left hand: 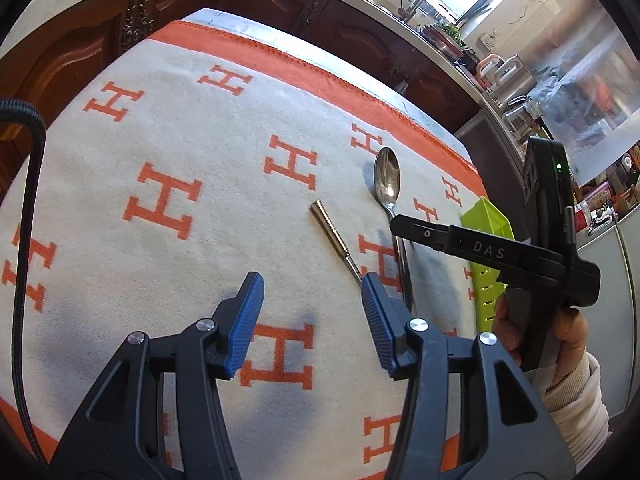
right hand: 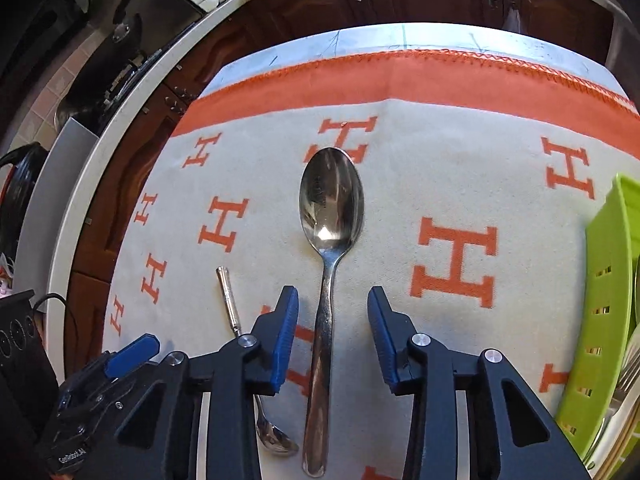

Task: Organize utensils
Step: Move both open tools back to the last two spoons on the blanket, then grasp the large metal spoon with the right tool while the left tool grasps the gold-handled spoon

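Observation:
A large steel spoon lies on the H-patterned cloth, bowl pointing away; it also shows in the left wrist view. My right gripper is open, its blue fingers on either side of the spoon's handle, not touching it. A small spoon with a gold-toned handle lies just left of it, its bowl near me; it also shows in the left wrist view. My left gripper is open and empty above the cloth, left of both spoons. The right gripper's body shows in the left wrist view.
A lime green slotted utensil basket stands at the right, with fork tines showing inside; it also shows in the left wrist view. Dark wooden cabinets and a pale counter edge lie beyond the table. A black cable hangs at the left.

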The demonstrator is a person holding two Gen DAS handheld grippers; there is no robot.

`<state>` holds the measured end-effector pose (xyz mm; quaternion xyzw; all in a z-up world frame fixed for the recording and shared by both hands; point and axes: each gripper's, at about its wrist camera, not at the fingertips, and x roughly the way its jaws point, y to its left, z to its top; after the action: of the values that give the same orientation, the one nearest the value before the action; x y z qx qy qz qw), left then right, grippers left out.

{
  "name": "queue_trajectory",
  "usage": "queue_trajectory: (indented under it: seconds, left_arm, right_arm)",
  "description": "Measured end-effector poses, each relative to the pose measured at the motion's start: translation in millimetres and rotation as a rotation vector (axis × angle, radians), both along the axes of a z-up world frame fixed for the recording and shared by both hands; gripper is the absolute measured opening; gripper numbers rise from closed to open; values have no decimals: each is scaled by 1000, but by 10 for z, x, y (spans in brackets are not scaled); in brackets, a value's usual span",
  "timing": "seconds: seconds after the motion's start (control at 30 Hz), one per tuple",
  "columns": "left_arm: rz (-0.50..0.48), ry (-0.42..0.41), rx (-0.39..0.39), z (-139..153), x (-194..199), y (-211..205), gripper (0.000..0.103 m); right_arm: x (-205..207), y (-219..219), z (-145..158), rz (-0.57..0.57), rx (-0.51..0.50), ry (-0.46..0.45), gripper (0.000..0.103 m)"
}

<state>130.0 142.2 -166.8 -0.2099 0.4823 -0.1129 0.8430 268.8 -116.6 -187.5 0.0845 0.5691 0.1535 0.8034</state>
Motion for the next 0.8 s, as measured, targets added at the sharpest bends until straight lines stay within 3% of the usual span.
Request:
queue_trajectory:
  seconds: [0.23, 0.3, 0.4, 0.43, 0.8]
  left_arm:
    - [-1, 8, -5, -37, 9, -16, 48]
    - [-6, 9, -4, -37, -8, -15, 48]
    - [-13, 9, 4, -34, -46, -20, 48]
    - [-15, 9, 7, -32, -52, -27, 48]
    - [-39, 31, 33, 16, 14, -188, 48]
  right_arm:
    - [-174, 428, -18, 89, -266, -105, 36]
    - [-214, 534, -28, 108, -327, -144, 31]
    - [-232, 579, -31, 111, -323, -149, 20]
    - [-225, 574, -28, 107, -314, -146, 9]
    - [-436, 223, 53, 34, -168, -97, 8]
